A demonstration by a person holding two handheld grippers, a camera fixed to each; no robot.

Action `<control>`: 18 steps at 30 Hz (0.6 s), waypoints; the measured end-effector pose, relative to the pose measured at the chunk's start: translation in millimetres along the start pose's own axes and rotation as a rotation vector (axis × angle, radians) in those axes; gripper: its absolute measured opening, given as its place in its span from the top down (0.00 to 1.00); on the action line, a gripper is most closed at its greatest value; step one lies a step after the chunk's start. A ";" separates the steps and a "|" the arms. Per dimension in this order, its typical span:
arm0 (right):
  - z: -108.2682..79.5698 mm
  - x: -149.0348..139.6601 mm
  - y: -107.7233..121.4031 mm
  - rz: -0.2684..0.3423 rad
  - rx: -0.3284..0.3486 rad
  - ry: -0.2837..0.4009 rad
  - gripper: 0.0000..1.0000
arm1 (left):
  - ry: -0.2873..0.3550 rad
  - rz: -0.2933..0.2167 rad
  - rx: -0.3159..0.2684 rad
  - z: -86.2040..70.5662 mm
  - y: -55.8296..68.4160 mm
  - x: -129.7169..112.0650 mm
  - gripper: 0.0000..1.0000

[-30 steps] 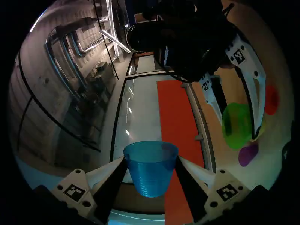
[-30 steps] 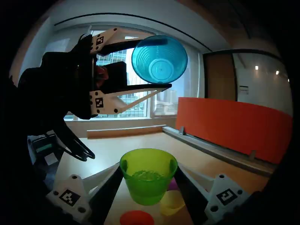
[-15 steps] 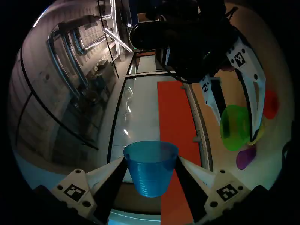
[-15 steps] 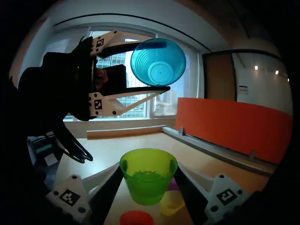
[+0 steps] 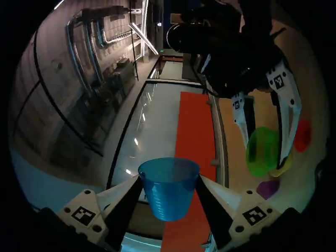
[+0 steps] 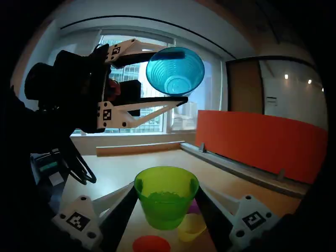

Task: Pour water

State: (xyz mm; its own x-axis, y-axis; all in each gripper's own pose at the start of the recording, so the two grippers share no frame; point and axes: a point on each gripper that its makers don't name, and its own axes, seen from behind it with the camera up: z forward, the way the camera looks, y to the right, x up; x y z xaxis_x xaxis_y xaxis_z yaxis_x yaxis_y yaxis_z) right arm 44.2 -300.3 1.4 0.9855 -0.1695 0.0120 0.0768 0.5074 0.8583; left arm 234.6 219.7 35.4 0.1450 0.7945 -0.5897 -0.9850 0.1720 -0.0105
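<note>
My left gripper [image 5: 169, 197] is shut on a translucent blue cup [image 5: 169, 194]; the camera is rolled on its side. In the right gripper view that blue cup [image 6: 175, 70] hangs high, lying tipped on its side with its base toward me, held by the left gripper [image 6: 178, 75]. My right gripper [image 6: 166, 201] is shut on an upright green cup [image 6: 166, 196] holding some water. The left gripper view shows the green cup [image 5: 262, 150] between the right gripper's [image 5: 265, 155] white fingers, over the table.
Red [image 6: 151, 243], yellow [image 6: 191, 227] and purple [image 6: 193, 206] cups sit on the light wooden table [image 6: 122, 170] below the green cup. An orange partition [image 6: 260, 140] runs along the table's right edge. Windows [image 6: 138, 113] stand behind. Dark cables and equipment [image 6: 50, 168] lie at the left.
The left gripper has swung, so its view has shifted and the blue cup's base now faces a little lower in the right gripper view. The green cup has stayed in place.
</note>
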 end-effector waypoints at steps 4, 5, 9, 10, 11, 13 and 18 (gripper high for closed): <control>-1.4 1.6 1.1 0.000 -0.003 0.006 0.10 | 0.000 -0.105 -0.006 0.0 1.8 -1.2 0.15; -1.7 1.8 1.2 0.000 -0.003 0.007 0.10 | 0.001 -0.126 -0.006 -0.1 1.7 -1.3 0.15; -2.5 2.0 1.1 -0.002 -0.004 0.007 0.10 | 0.008 -0.192 -0.006 0.6 1.4 -2.0 0.15; -2.6 1.9 1.1 -0.003 -0.005 0.007 0.10 | 0.008 -0.208 -0.006 1.1 1.7 -2.5 0.15; -2.6 1.7 1.1 -0.003 -0.005 0.007 0.10 | 0.009 -0.221 -0.006 1.6 2.0 -2.9 0.15; -2.7 1.7 1.2 -0.003 -0.006 0.008 0.10 | 0.008 -0.254 -0.009 2.6 3.4 -4.4 0.15; -2.6 1.3 2.0 -0.001 -0.009 0.012 0.10 | -0.007 -0.351 -0.027 4.6 10.9 -10.5 0.15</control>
State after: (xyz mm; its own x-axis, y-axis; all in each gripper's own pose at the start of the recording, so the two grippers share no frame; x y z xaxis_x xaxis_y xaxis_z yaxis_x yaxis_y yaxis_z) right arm 46.1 -297.3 1.8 0.9871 -0.1603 0.0048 0.0795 0.5149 0.8535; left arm 222.8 215.8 45.2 0.4758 0.6934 -0.5411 -0.8771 0.4199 -0.2331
